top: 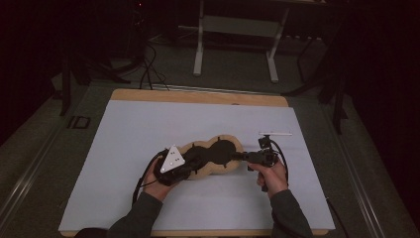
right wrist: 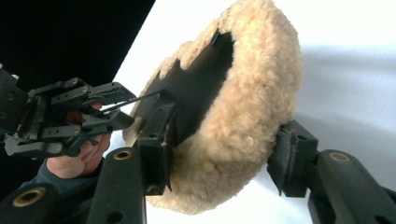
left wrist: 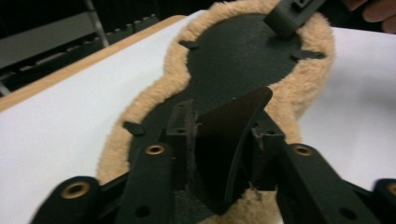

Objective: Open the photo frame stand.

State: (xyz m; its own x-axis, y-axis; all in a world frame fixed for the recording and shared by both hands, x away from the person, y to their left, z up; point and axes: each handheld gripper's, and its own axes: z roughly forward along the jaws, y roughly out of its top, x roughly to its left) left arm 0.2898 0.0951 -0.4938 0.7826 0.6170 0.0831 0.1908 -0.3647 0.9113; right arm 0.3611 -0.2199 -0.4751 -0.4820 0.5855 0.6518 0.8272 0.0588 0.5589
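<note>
The wooden worktop [top: 198, 96] carries a white sheet [top: 148, 129]. A fleece pad [top: 233, 144] lies near the person's edge of that sheet, fleece down and black backing up. It is waisted like a figure eight and sits between the two hands.

It looks light and floppy. The tan pile is thick and springy, so it will squash under a grip and may slip. The backing looks thin but firmer, with small tabs around its edge. A dark flap [left wrist: 224, 140] of it stands up at the left end. I would grip where backing and fleece meet at the rim, or a stiff flap, never the pile alone. Lifted from one end, the pad would probably droop, so a hold at both ends suits it.

The left tongs [top: 190, 163] stand about half open with the flap between them. Gaps show beside the flap, so they are not pinching it.

The right tongs [right wrist: 224, 140] straddle the other end, one jaw against the backing and one at the fleece. I cannot tell whether they squeeze.
</note>
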